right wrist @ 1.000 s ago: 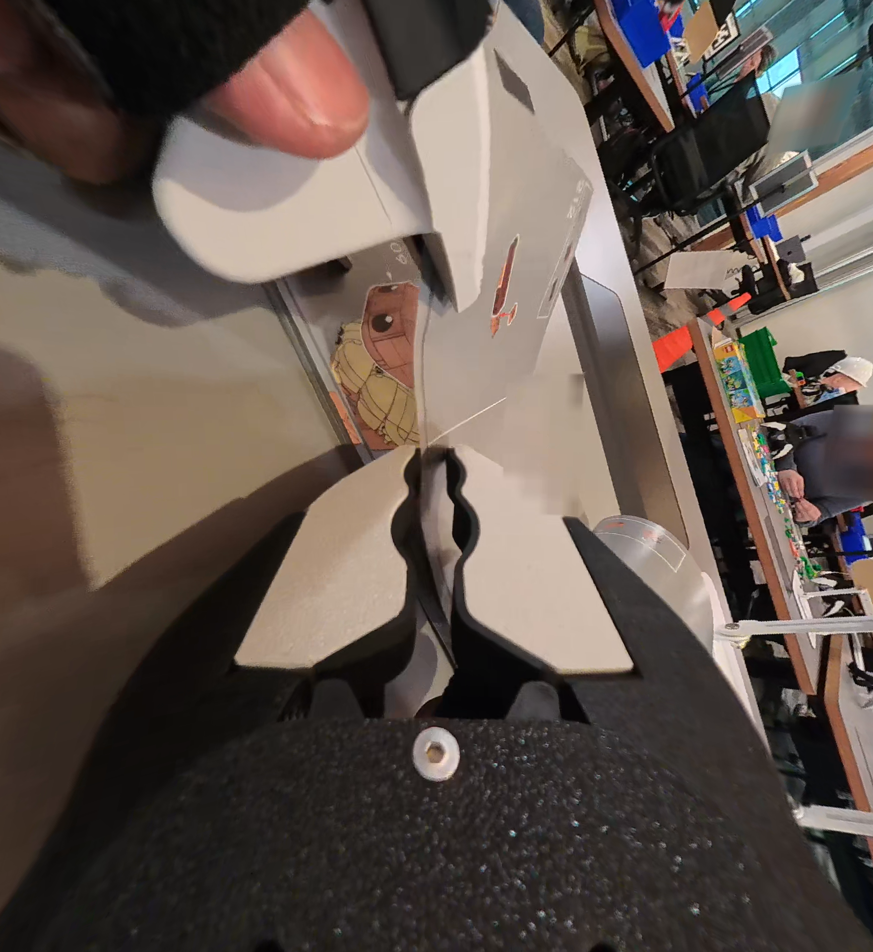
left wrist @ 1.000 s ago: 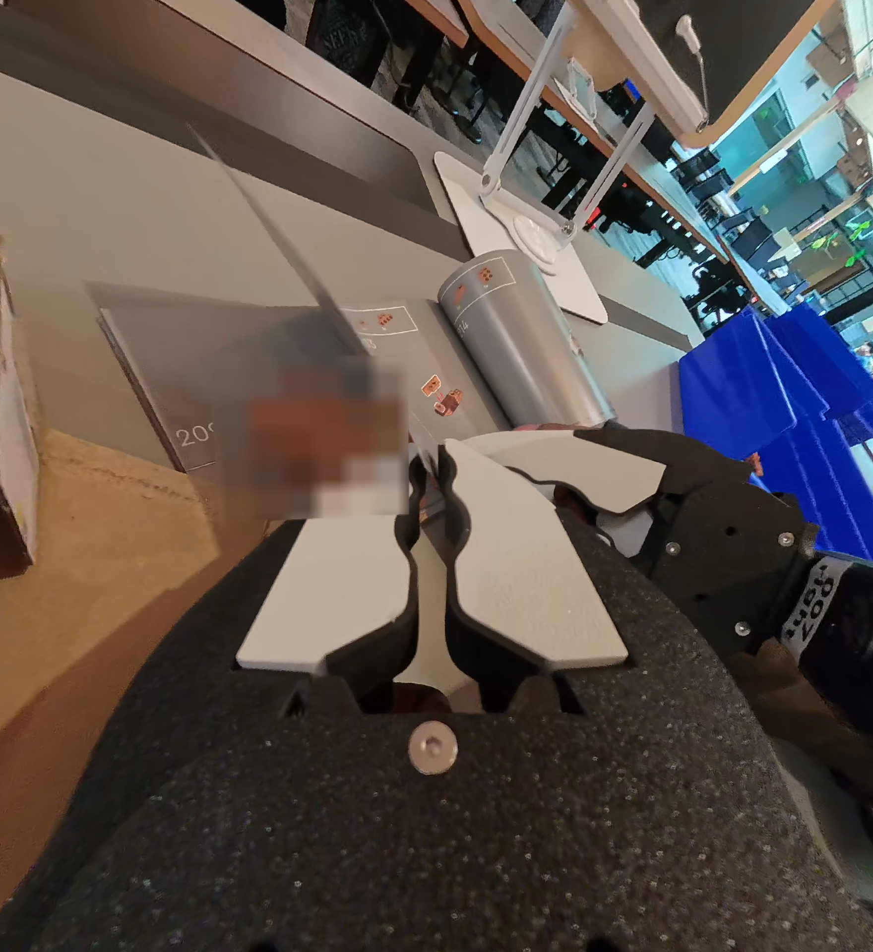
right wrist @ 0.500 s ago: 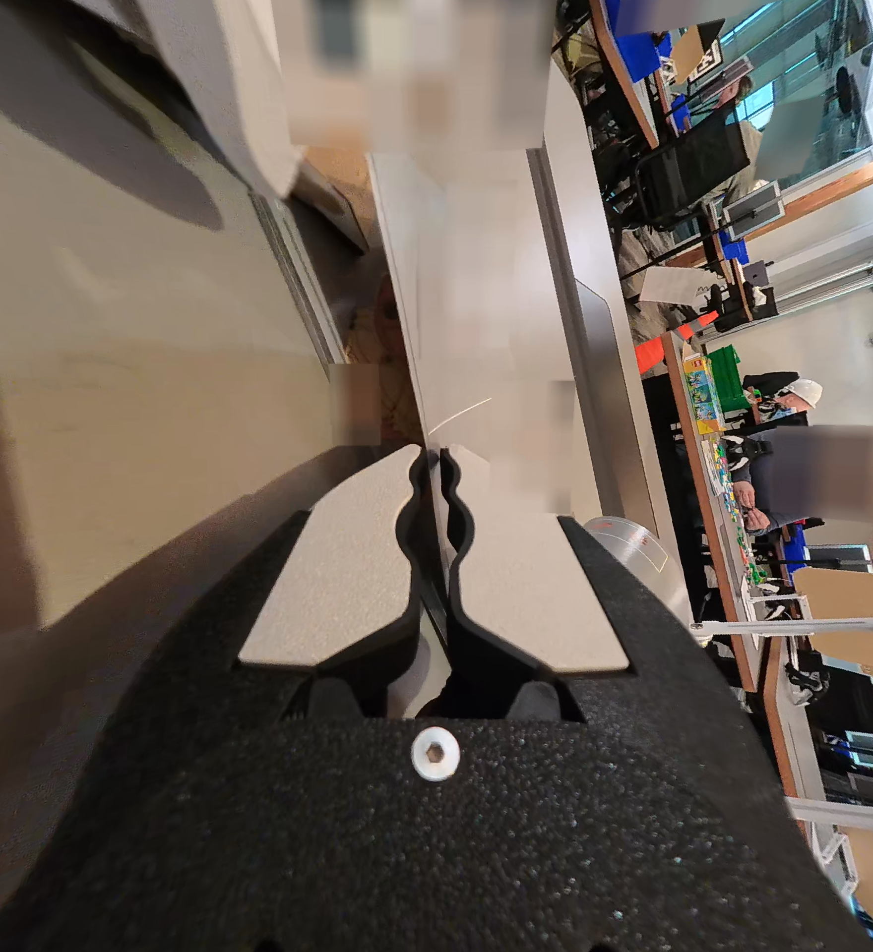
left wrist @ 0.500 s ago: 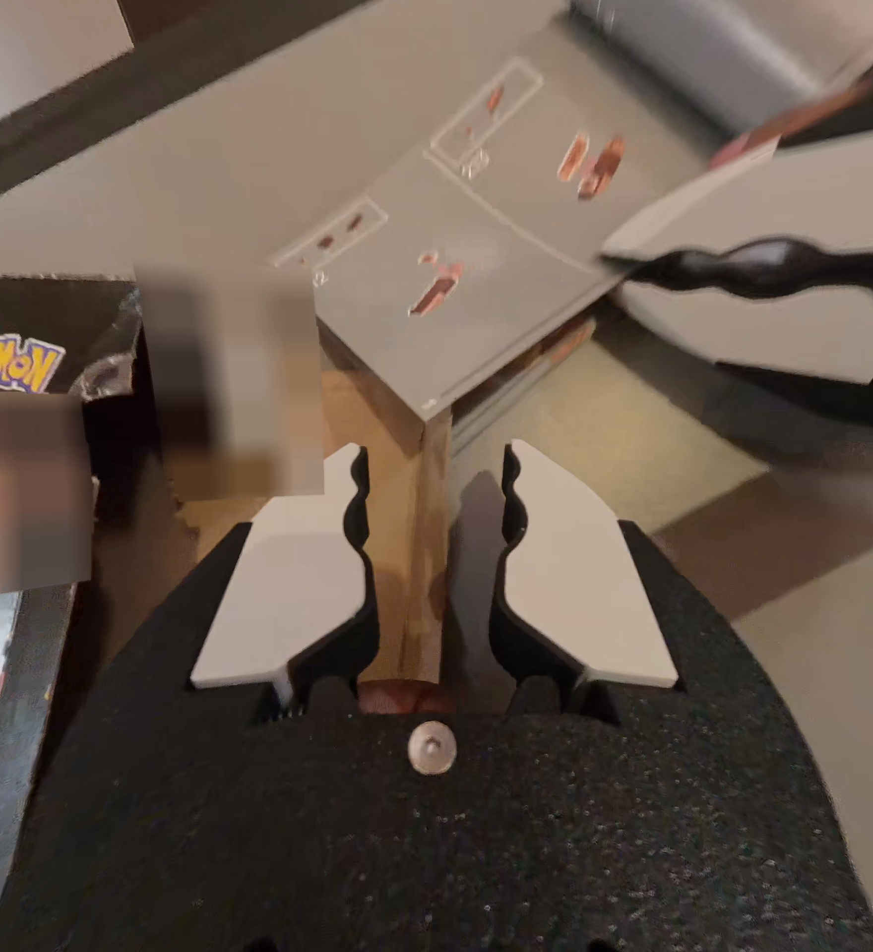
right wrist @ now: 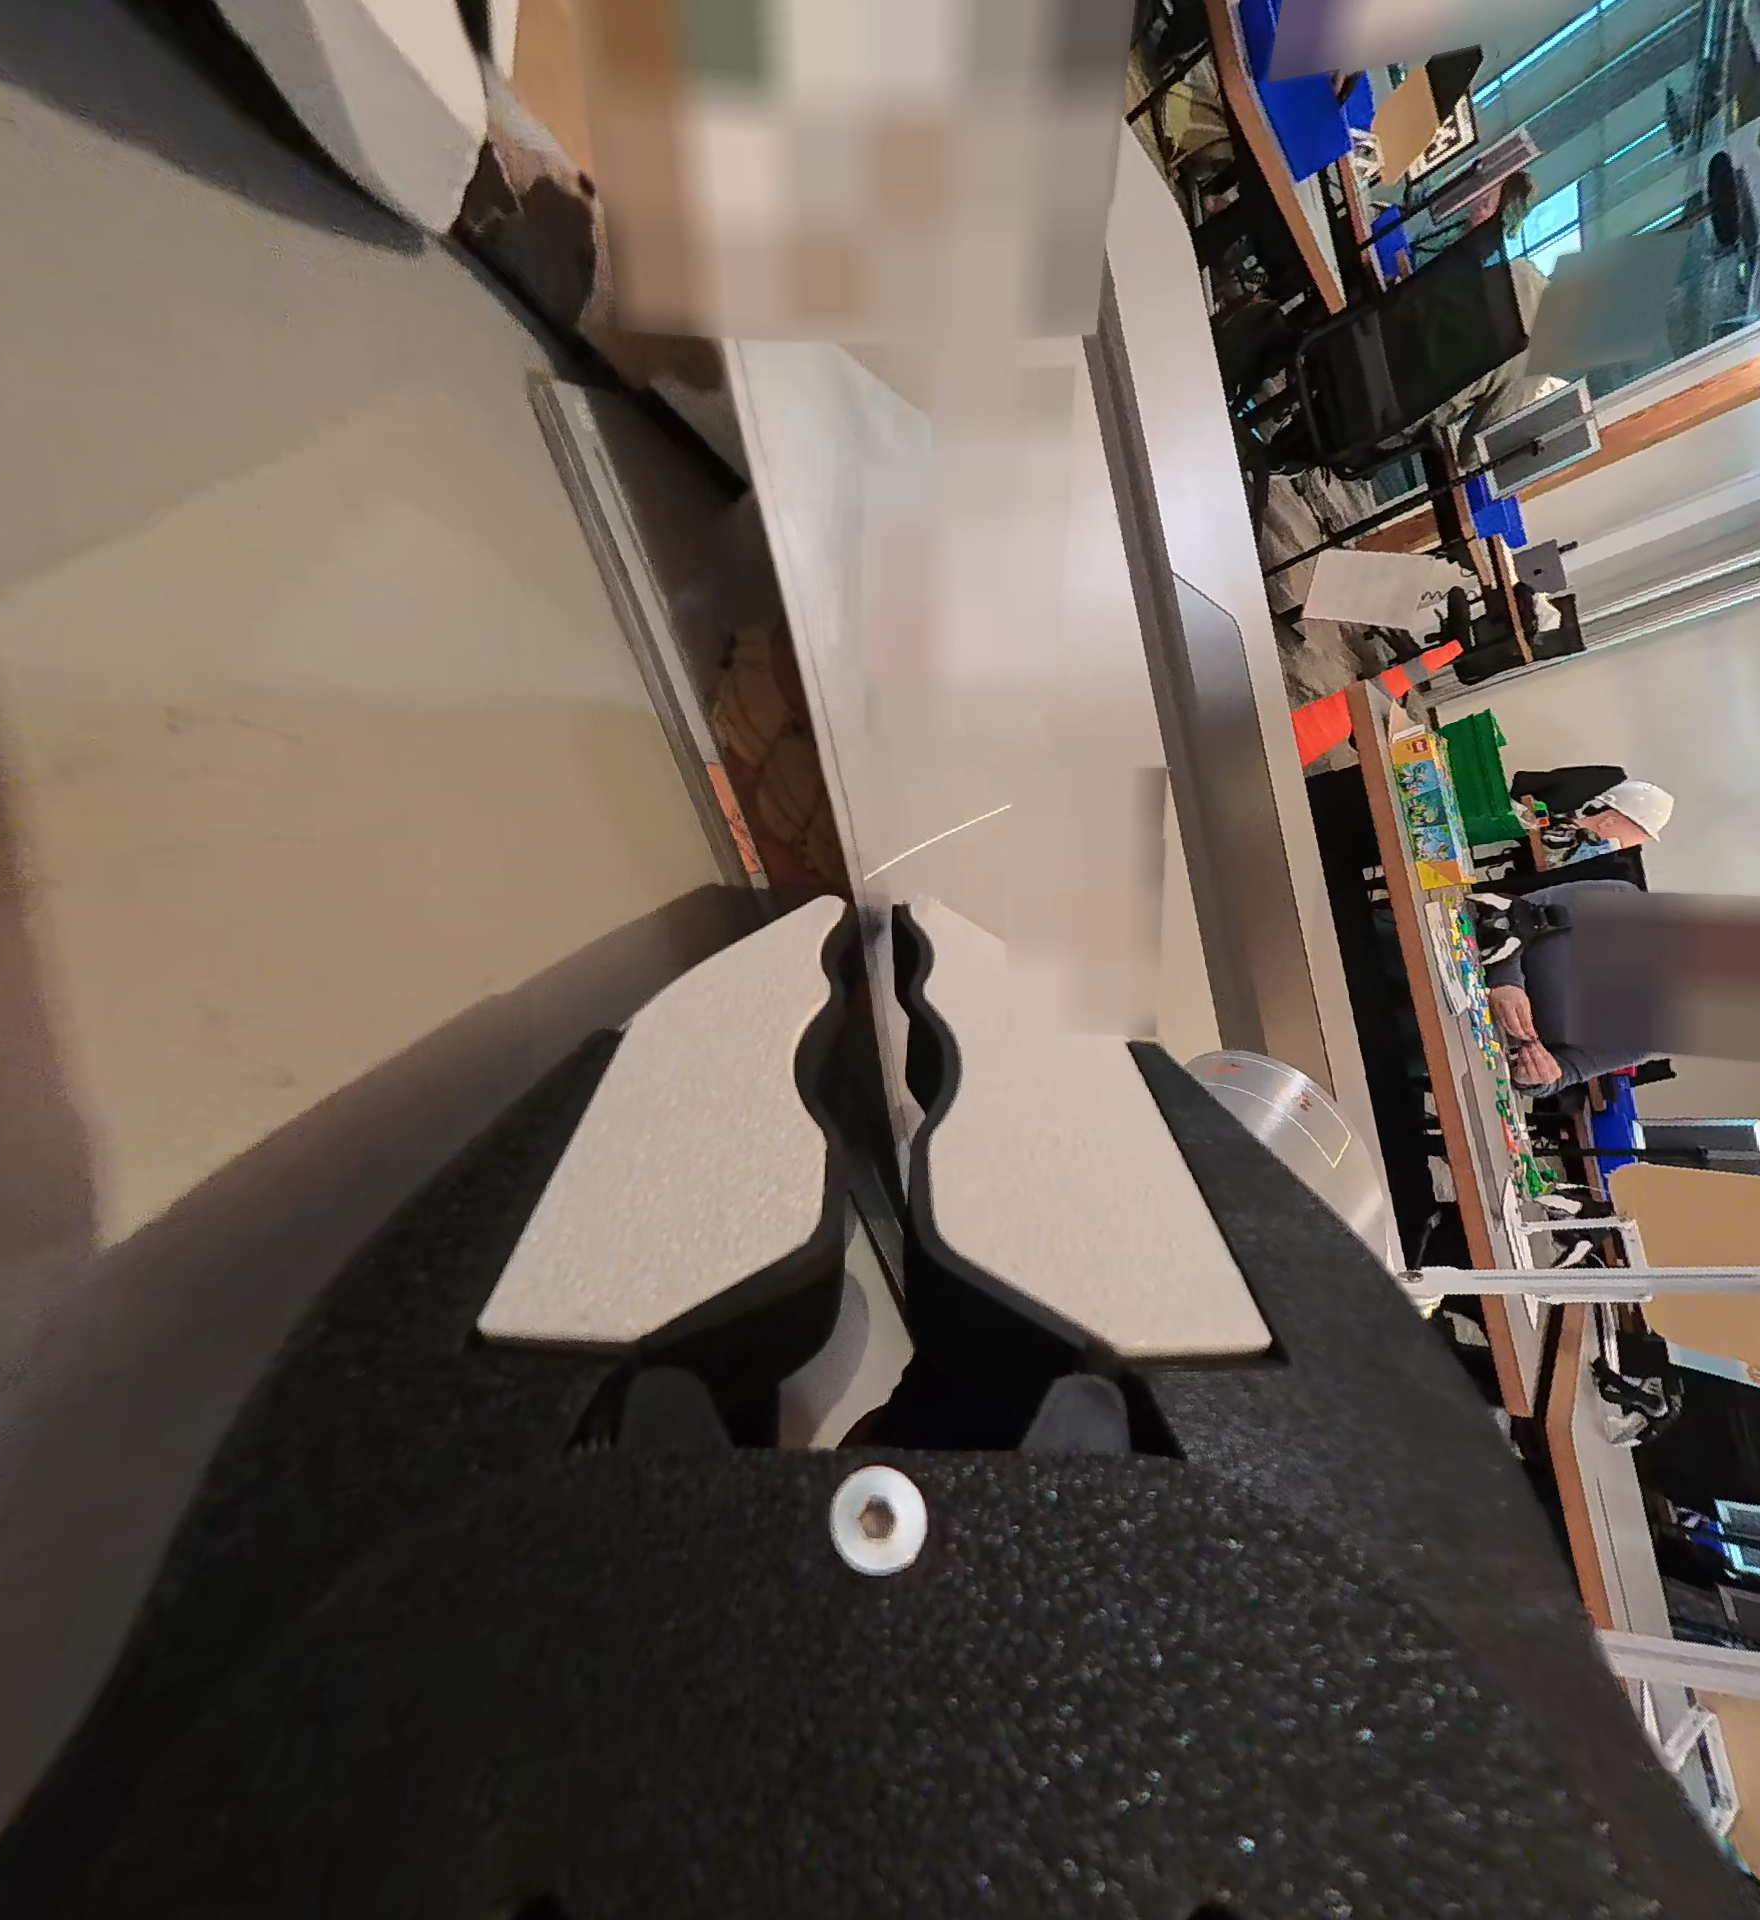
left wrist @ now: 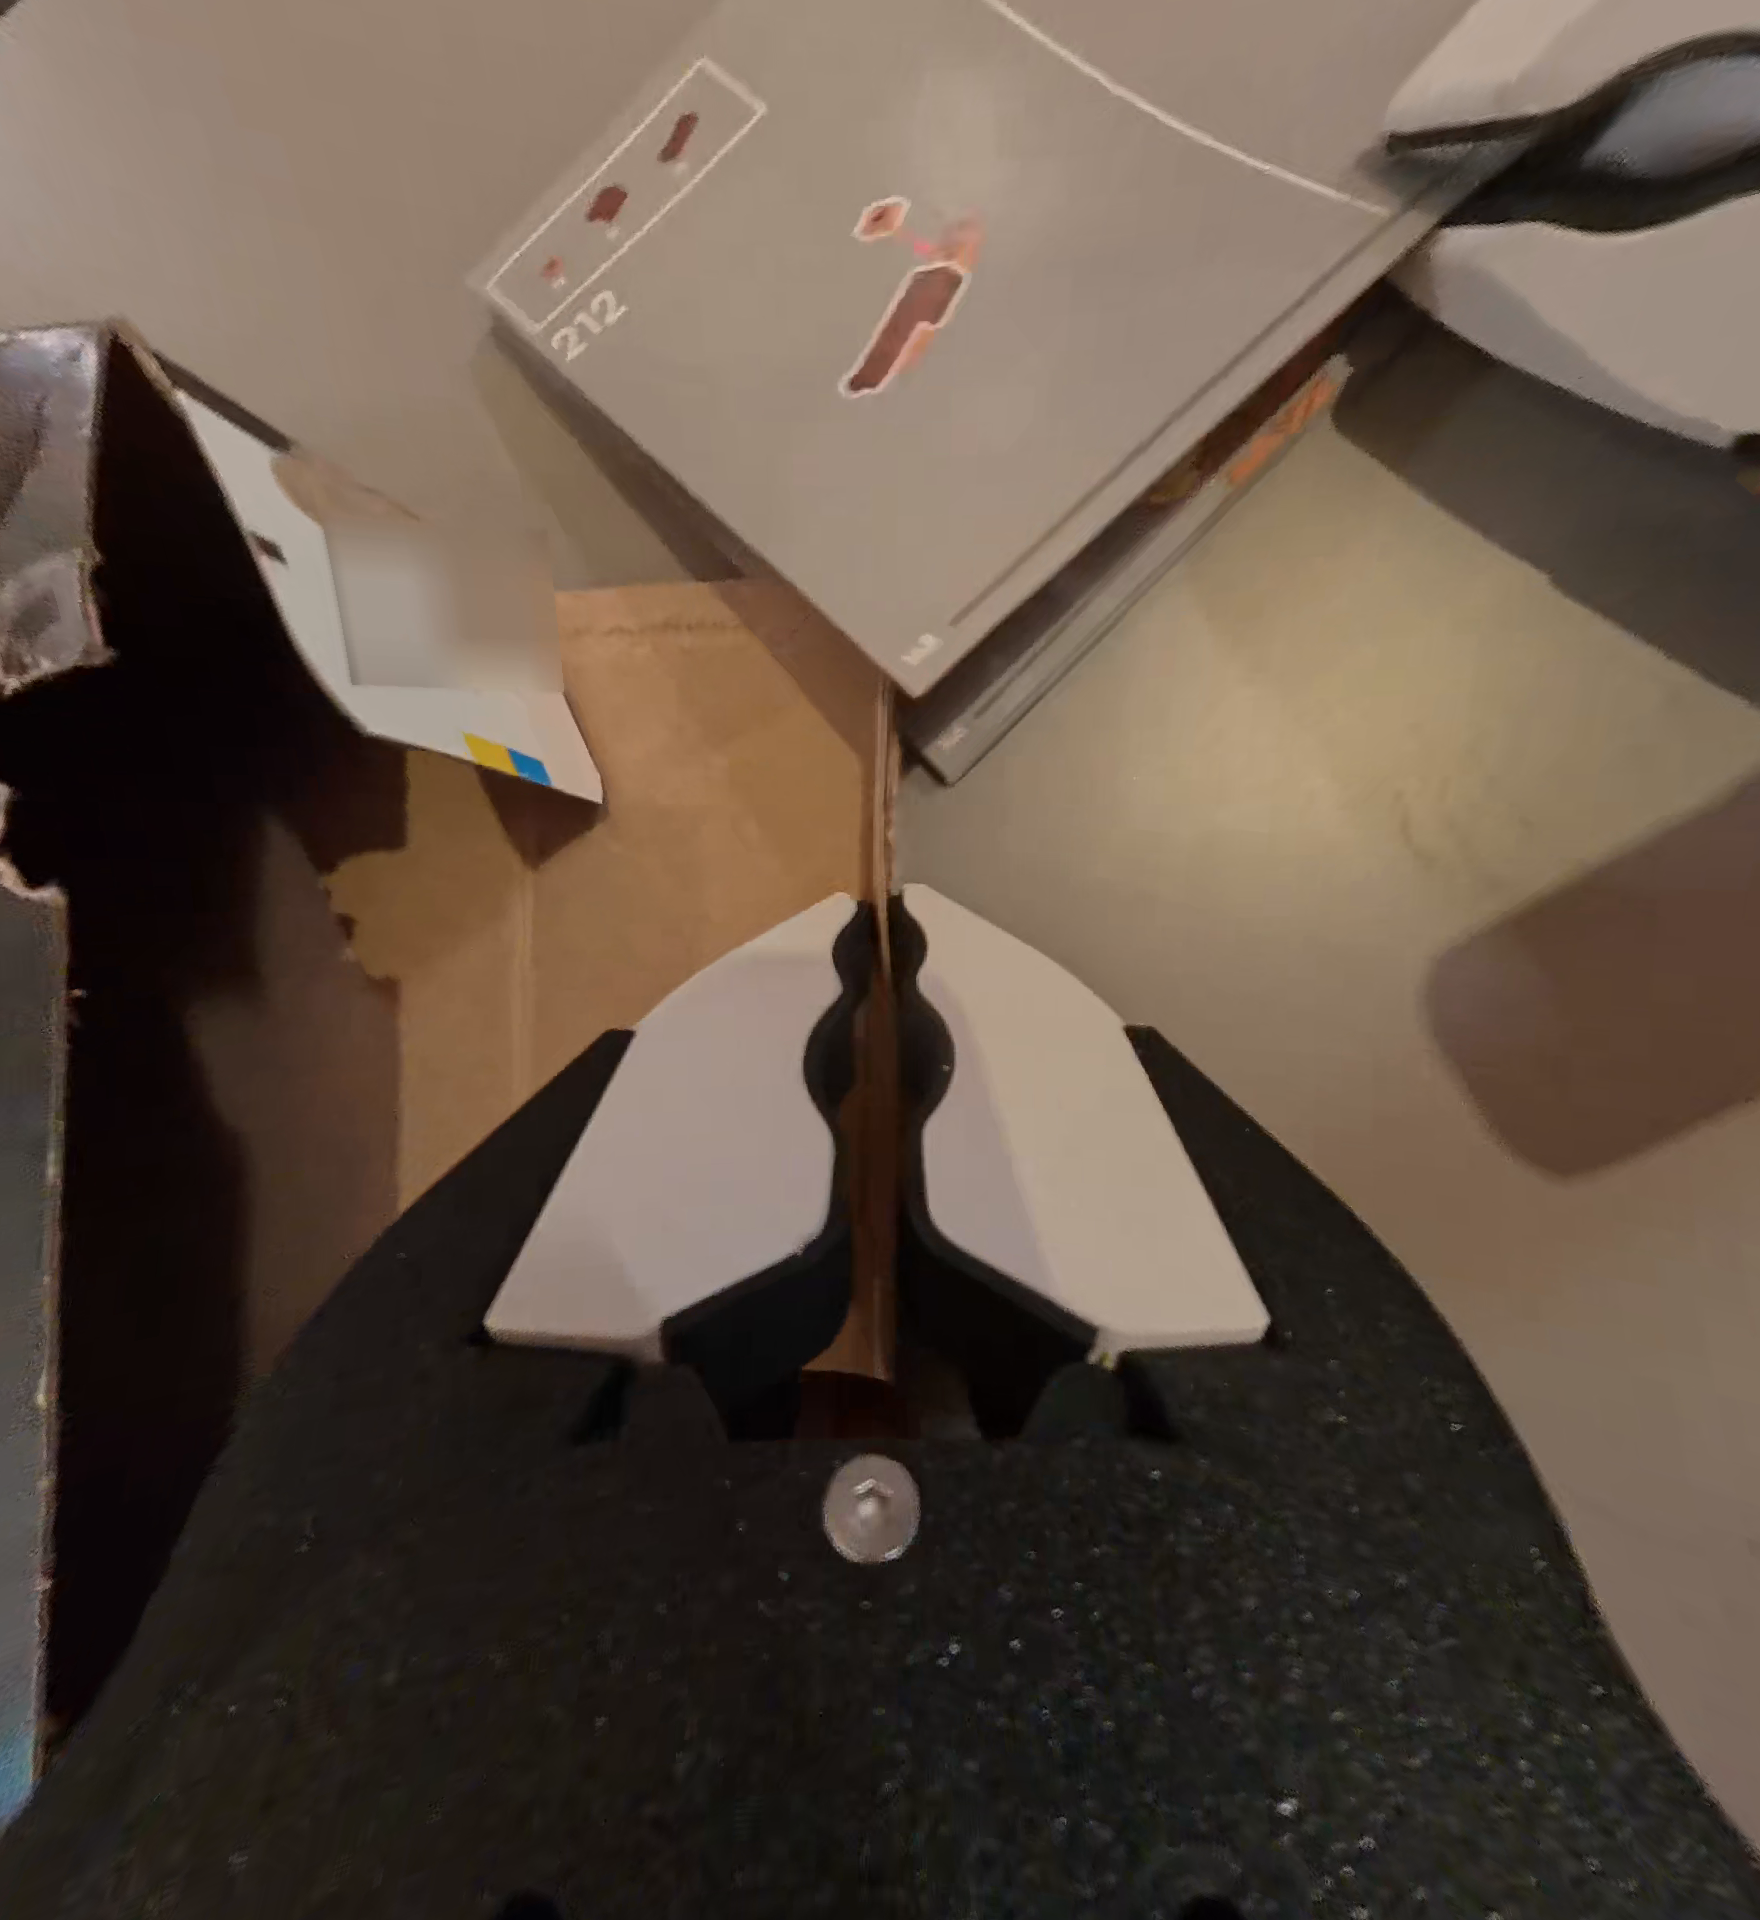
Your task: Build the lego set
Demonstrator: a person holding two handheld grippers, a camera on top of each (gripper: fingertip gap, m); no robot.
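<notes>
1. Left tongs (left wrist: 881, 914), lower centre of the left wrist view: pressed narrow, gripping the thin upright edge of a brown cardboard flap (left wrist: 710, 790).
2. Right tongs (right wrist: 871, 920), lower centre of the right wrist view: also pressed narrow, pinching one grey page (right wrist: 834, 582) that stands on its edge and runs up the middle of the frame.
3. Seen again in the upper right corner of the left wrist view: right tongs (left wrist: 1634, 135), blurred, at the corner of the same page (left wrist: 907, 312).
4. Instruction booklet (left wrist: 1084, 644) of the lego set: lies open on the pale table (left wrist: 1271, 831), upper centre of the left wrist view, with small drawings of brown parts on the lifted page.
5. Below the lifted page in the right wrist view: part of a coloured picture on the booklet (right wrist: 762, 748).
6. Left side of the left wrist view: a dark box (left wrist: 24, 727) with a torn edge, and just beside it a white sheet (left wrist: 460, 665) with a yellow and a blue square.
7. Right side of the right wrist view: curled grey pages (right wrist: 1281, 1122) just beside the tongs; far behind, other tables with seated people (right wrist: 1582, 997).
</notes>
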